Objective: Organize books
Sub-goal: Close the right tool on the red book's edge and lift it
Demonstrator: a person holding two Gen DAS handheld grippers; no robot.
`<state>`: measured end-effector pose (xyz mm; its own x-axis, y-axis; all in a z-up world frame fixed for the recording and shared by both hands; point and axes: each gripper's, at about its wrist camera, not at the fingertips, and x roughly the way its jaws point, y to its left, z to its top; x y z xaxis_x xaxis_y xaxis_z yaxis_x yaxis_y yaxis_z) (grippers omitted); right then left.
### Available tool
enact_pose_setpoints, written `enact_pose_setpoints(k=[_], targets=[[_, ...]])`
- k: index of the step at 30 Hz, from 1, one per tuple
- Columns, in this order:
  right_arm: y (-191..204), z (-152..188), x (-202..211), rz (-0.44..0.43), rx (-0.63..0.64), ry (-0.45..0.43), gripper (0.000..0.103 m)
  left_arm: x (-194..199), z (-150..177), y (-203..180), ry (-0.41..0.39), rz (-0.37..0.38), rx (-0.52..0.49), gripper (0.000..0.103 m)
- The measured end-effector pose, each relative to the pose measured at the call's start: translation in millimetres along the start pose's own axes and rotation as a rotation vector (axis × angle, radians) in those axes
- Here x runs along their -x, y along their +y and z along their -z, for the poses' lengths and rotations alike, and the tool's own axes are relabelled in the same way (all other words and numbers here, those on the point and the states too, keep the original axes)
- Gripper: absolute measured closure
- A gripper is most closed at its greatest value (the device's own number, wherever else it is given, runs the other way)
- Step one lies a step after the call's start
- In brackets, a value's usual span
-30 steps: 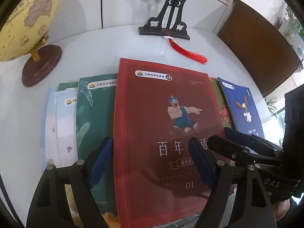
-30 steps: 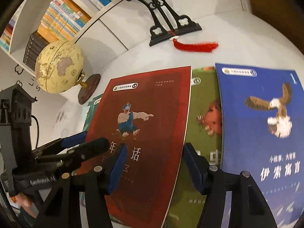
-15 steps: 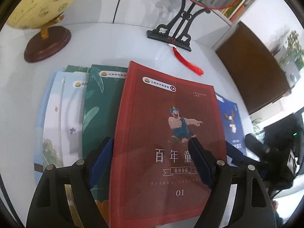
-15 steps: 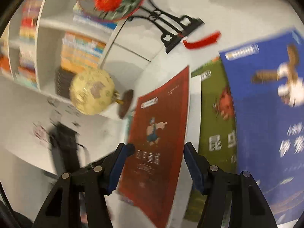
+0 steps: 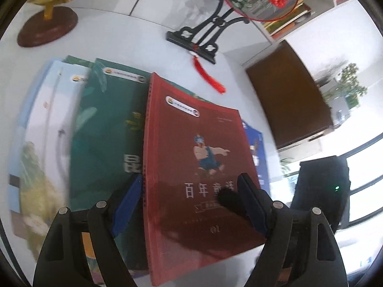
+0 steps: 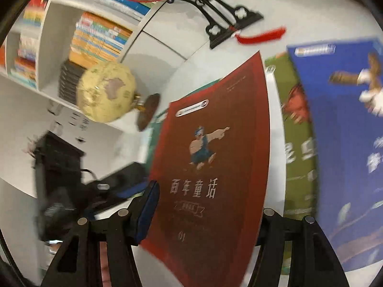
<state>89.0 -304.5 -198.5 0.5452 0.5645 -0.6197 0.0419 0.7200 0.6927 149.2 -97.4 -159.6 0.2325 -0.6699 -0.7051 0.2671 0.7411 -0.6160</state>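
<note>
Book (image 5: 191, 167), red, flat, glossy-covered

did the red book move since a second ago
Yes. In the right wrist view the red book has tilted up, its right edge lifted clear of the olive-green book it lay on, toward the left, with bare white table showing between them.

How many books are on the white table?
5 plainly: pale book leftmost, dark green book next, red book in the middle, olive book, then blue book rightmost. More may hide underneath.

At least six books (image 5: 107, 131), one globe (image 6: 105, 91)
</note>
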Motion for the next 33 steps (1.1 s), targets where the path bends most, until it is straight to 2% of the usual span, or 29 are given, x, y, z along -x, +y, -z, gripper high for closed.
enact_pose_setpoints(k=[3, 6, 9, 10, 11, 13, 14, 16, 18, 19, 21, 22, 28, 30, 33], targets=[[10.6, 0.6, -6.7, 0.114, 0.115, 0.007, 0.042, -0.7, -1.2, -2.5, -0.014, 0.013, 0.011, 0.025], [5.1, 2.0, -8.2, 0.12, 0.126, 0.0, 0.041, -9.4, -3.8, 1.9, -0.022, 0.011, 0.03, 0.025], [-3.1, 4.2, -5.2, 0.122, 0.135, -0.011, 0.041, -11.3, -6.5, 3.8, -0.051, 0.046, 0.057, 0.025], [-4.8, 4.2, -4.3, 0.115, 0.134, -0.015, 0.041, -11.6, -7.2, 6.7, -0.057, 0.076, 0.082, 0.025], [-8.7, 3.6, -3.5, 0.106, 0.128, -0.023, 0.041, -10.2, -7.5, 13.6, -0.066, 0.139, 0.134, 0.025], [-14.2, 3.4, 1.4, 0.095, 0.114, -0.035, 0.04, -17.3, -6.9, 25.3, -0.02, 0.322, 0.246, 0.025], [-17.0, 3.6, 3.3, 0.077, 0.102, -0.035, 0.04, -22.3, -4.5, 27.2, -0.005, 0.338, 0.288, 0.029], [-19.3, 3.7, 7.0, 0.052, 0.084, -0.037, 0.041, -23.6, -3.2, 11.2, -0.013, 0.204, 0.196, 0.031], [-18.6, 2.7, 6.4, 0.054, 0.092, -0.031, 0.041, -24.2, -1.2, -8.3, -0.019, 0.064, 0.107, 0.043], [-17.0, 2.6, 5.9, 0.059, 0.098, -0.029, 0.041, -24.4, -1.2, -12.3, -0.02, 0.019, 0.09, 0.048], [-14.5, 2.0, 5.5, 0.076, 0.116, -0.022, 0.041, -24.6, -2.8, -18.0, -0.022, -0.104, 0.047, 0.079], [-12.5, 1.9, 5.8, 0.097, 0.131, -0.02, 0.041, -25.3, -3.9, -20.1, -0.019, -0.146, 0.025, 0.083], [3.7, 7.6, 1.6, 0.245, 0.278, 0.003, 0.041, -21.6, 5.7, -41.0, -0.032, -0.274, -0.145, 0.085], [10.1, 12.4, -0.4, 0.298, 0.338, 0.005, 0.041, -16.7, 13.1, -49.8, -0.047, -0.283, -0.189, 0.085], [13.5, 16.7, 6.9, 0.31, 0.362, -0.016, 0.042, -5.3, 19.0, -55.9, -0.064, -0.274, -0.213, 0.085]])
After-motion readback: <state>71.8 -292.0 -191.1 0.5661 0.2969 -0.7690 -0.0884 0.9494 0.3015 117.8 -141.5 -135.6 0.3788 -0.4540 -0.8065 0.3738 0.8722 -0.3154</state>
